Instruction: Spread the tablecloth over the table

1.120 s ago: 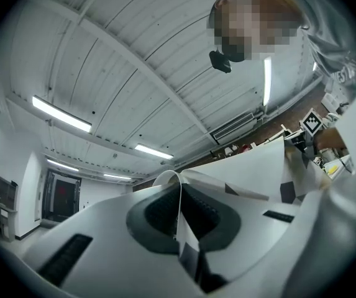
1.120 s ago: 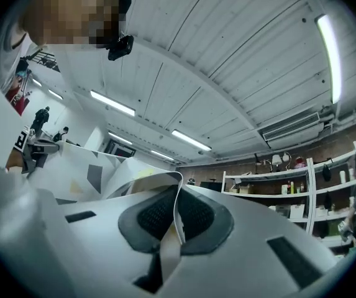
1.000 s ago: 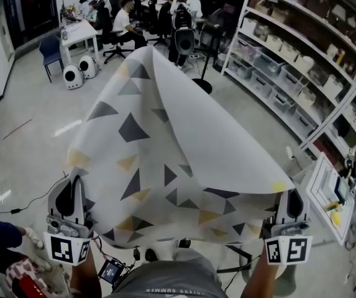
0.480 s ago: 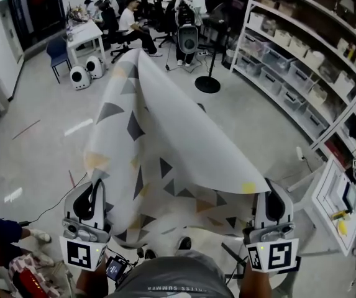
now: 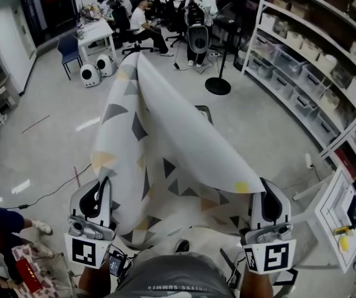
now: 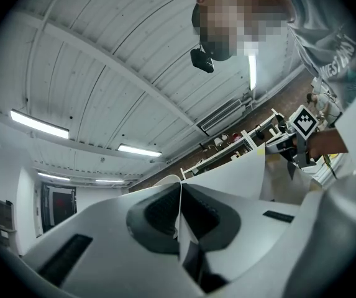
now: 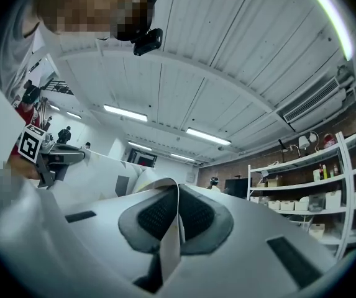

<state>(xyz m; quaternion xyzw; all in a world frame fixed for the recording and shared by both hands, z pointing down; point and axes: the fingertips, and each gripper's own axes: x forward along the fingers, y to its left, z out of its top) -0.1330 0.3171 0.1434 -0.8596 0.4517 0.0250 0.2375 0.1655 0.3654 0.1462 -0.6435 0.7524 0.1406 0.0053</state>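
Note:
The tablecloth (image 5: 165, 141), white with grey and yellow triangles, billows up and away from me in the head view, its far end raised and its plain underside curling over on the right. My left gripper (image 5: 105, 180) is shut on the cloth's near left corner. My right gripper (image 5: 257, 182) is shut on the near right corner. In the left gripper view the cloth edge (image 6: 233, 179) runs out of the closed left gripper (image 6: 179, 188). In the right gripper view a strip of cloth (image 7: 173, 234) is pinched in the right gripper (image 7: 176, 188). The cloth hides whatever lies beneath it.
Tall shelving (image 5: 314, 61) with bins lines the right side. A black stand with a round base (image 5: 218, 85) is on the floor ahead. People sit at desks (image 5: 140, 17) at the back. A white cart (image 5: 339, 210) stands at my right, a person (image 5: 4, 228) at my lower left.
Both grippers have drawn closer together while holding the cloth. The billowing cloth has narrowed and folded more steeply upward.

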